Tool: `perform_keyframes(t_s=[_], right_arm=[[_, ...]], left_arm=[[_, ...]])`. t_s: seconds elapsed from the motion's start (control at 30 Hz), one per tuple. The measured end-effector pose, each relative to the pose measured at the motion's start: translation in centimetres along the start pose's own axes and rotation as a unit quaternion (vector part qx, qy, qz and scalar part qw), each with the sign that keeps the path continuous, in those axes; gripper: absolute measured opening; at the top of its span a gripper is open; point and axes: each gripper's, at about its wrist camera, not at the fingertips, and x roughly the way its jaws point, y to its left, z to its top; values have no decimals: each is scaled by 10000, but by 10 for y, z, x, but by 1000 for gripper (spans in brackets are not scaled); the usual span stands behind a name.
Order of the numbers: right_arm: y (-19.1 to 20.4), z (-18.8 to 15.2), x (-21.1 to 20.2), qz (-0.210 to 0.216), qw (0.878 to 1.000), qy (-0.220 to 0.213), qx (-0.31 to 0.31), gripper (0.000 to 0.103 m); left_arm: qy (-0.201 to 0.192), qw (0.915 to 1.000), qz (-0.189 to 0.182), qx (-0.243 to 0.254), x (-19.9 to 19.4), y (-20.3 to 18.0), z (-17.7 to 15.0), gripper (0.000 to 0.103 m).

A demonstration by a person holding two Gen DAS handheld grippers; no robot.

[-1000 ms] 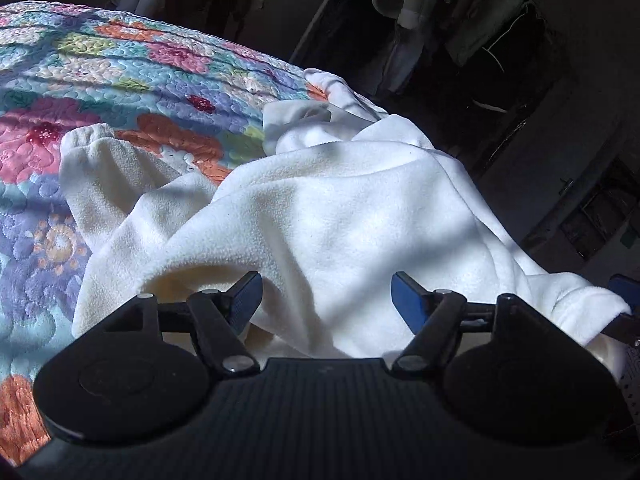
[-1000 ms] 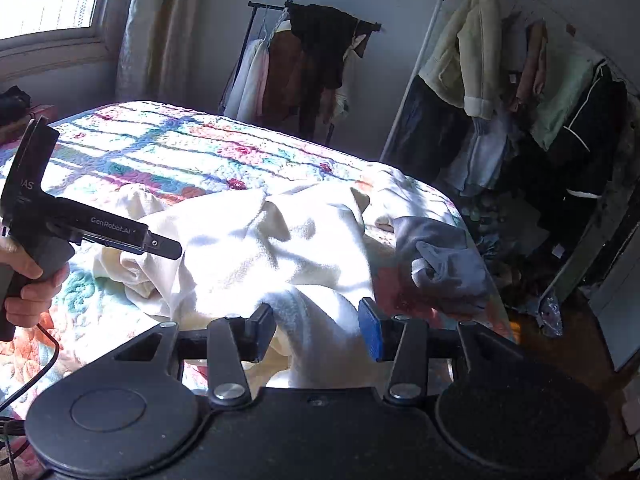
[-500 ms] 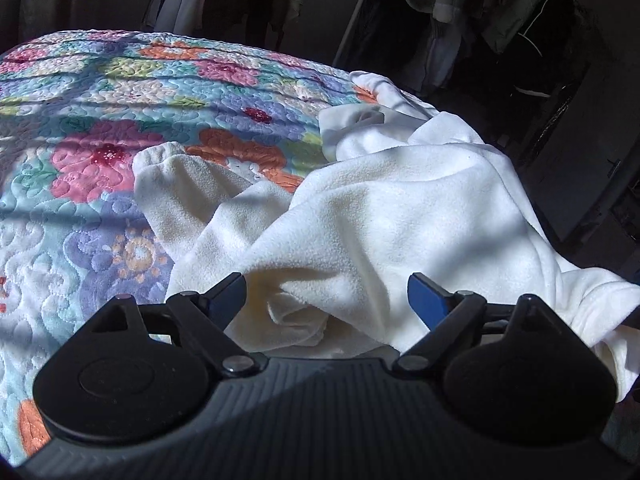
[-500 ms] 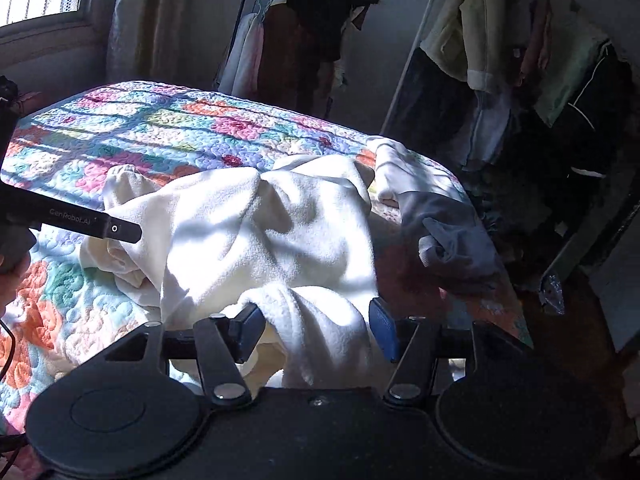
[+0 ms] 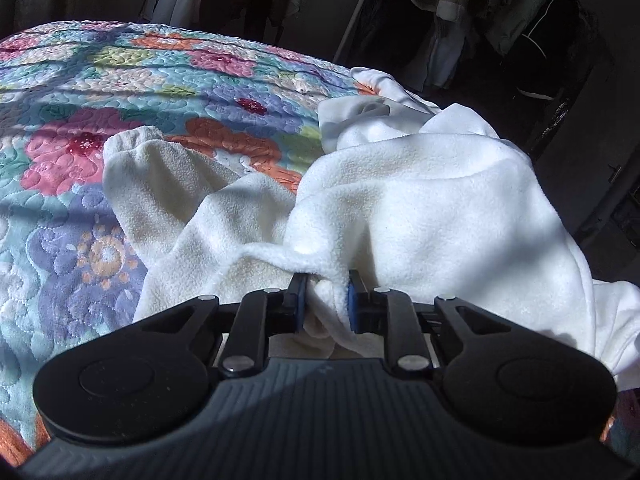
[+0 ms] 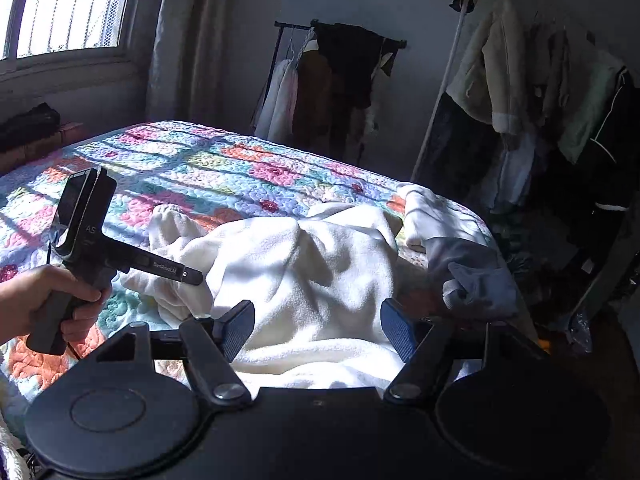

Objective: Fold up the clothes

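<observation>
— Right at the near edge of the bed, what has the left gripper (image 5: 323,300) got?

— A bunched fold of the white fleece top (image 5: 420,208). Its blue pads sit on either side of that fold, pressing on it, and the jaws are closing down on it as we watch. From the other side you can see the person's hand (image 6: 48,308) wrapped round the gripper's handle, with its long black finger reaching into the cloth.

— And the right gripper (image 6: 318,330)?

— Jaws wide apart and opening. The fleece lies between and under its two blue pads, but neither pad presses on it, as far as I can see.

— Where does the fleece lie overall?

— Crumpled in a heap on the flowered quilt (image 5: 80,160), towards the near right part of the bed. One sleeve stretches out leftward, its cuff resting on a pink flower. Sun stripes fall across it.

— Anything beside it?

— A grey garment (image 6: 472,276) lies rumpled just to the right of the fleece, near the bed's edge. Behind both, another white piece (image 6: 436,216) lies bunched by the far corner.

— And further back?

— A clothes rail (image 6: 340,32) against the wall with dark and pale things hanging on it, more hanging clothes (image 6: 520,92) on the right, and a barred window (image 6: 60,8) with a curtain on the left.
</observation>
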Motion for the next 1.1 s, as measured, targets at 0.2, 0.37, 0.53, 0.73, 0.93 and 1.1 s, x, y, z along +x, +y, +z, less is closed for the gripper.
perform_keyframes(t_s=[0.2, 0.37, 0.53, 0.73, 0.93, 1.1], right_arm=[[29, -5, 38, 457, 9983, 7, -373, 80], [49, -10, 47, 499, 9943, -397, -856, 85], [55, -13, 54, 496, 9891, -816, -1125, 89], [38, -9, 65, -150, 9902, -1032, -926, 87], [-17, -1, 62, 629, 9914, -1104, 322, 34], [-57, 3, 54, -206, 9882, -1309, 772, 8]], left_arm=[[-345, 9985, -401, -172, -49, -14, 8, 17], [-414, 9937, -997, -313, -71, -32, 22, 17], [-377, 9850, -1651, -319, -77, -55, 37, 17], [-291, 9819, -1869, 22, -82, -77, 41, 17], [-294, 9761, -2151, -92, -78, -87, 46, 17], [-355, 9777, -2067, -76, -74, -99, 43, 27]])
